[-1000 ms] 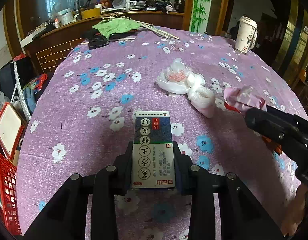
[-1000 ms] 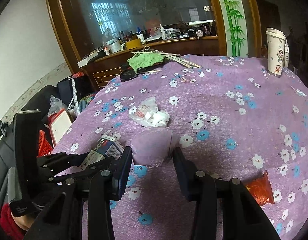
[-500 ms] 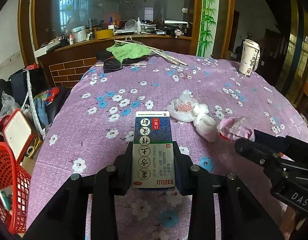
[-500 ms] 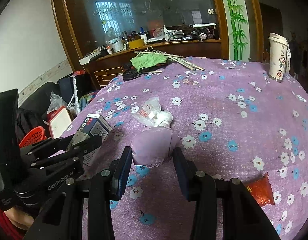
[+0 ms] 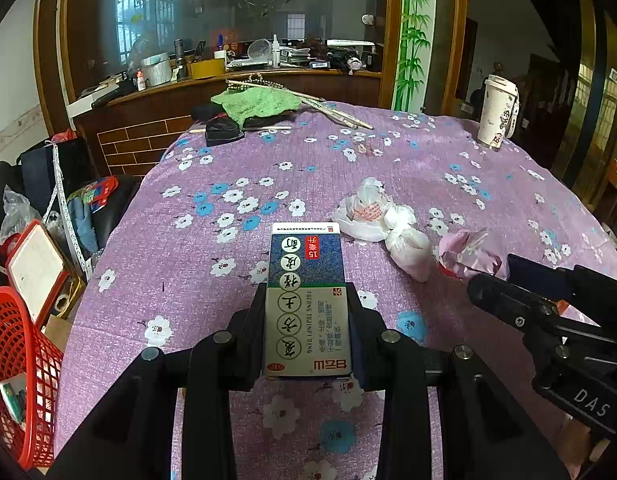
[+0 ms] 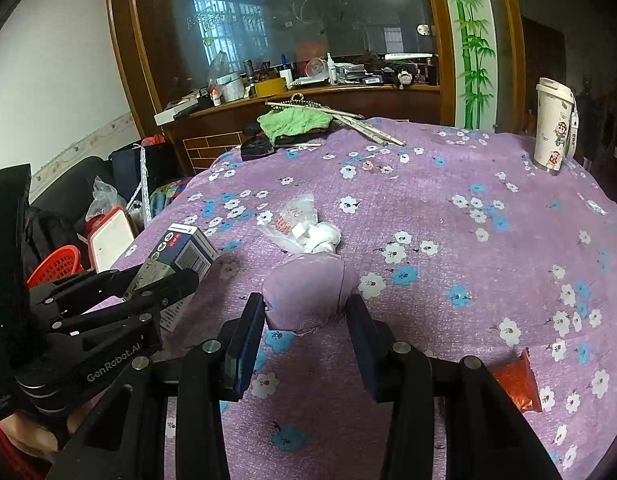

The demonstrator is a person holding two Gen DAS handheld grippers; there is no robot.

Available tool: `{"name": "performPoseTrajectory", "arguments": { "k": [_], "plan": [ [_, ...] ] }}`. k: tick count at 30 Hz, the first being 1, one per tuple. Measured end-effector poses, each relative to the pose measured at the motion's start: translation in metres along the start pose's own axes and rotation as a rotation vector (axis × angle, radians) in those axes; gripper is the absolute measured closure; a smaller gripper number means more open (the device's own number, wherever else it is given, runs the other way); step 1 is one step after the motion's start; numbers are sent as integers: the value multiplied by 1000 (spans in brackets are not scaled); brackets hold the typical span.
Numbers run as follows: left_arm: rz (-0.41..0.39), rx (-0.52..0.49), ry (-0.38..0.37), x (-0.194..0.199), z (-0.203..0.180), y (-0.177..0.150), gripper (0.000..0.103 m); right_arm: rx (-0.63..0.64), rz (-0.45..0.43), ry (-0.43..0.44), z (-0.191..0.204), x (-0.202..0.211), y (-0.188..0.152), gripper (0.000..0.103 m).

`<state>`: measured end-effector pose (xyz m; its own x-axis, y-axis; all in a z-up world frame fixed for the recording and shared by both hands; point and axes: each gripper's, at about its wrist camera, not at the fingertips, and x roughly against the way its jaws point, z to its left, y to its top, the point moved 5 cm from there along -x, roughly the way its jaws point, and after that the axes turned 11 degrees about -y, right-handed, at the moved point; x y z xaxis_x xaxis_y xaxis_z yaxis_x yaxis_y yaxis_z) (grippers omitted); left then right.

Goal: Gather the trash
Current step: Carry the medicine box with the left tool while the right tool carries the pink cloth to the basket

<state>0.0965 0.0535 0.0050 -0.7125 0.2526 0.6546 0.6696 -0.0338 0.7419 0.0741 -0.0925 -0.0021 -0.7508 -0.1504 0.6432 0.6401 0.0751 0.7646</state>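
Wad seemingly between right claw.

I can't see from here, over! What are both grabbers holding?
Left gripper shut on blue-and-white cardboard medicine box. Right gripper around crumpled pink wrapper; grip unclear. White plastic bags just beyond. Red mesh basket left of table.

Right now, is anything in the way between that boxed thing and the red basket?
Nothing visible. The left gripper holds the box above the tablecloth; the red basket sits off the table's left edge.
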Motion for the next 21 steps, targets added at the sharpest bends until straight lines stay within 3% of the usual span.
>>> {"name": "performPoseTrajectory", "arguments": {
  "k": [21],
  "plan": [
    [3,-1,0,-1,0,-1,70,11,0,-4,1,0,-1,57]
  ]
}}
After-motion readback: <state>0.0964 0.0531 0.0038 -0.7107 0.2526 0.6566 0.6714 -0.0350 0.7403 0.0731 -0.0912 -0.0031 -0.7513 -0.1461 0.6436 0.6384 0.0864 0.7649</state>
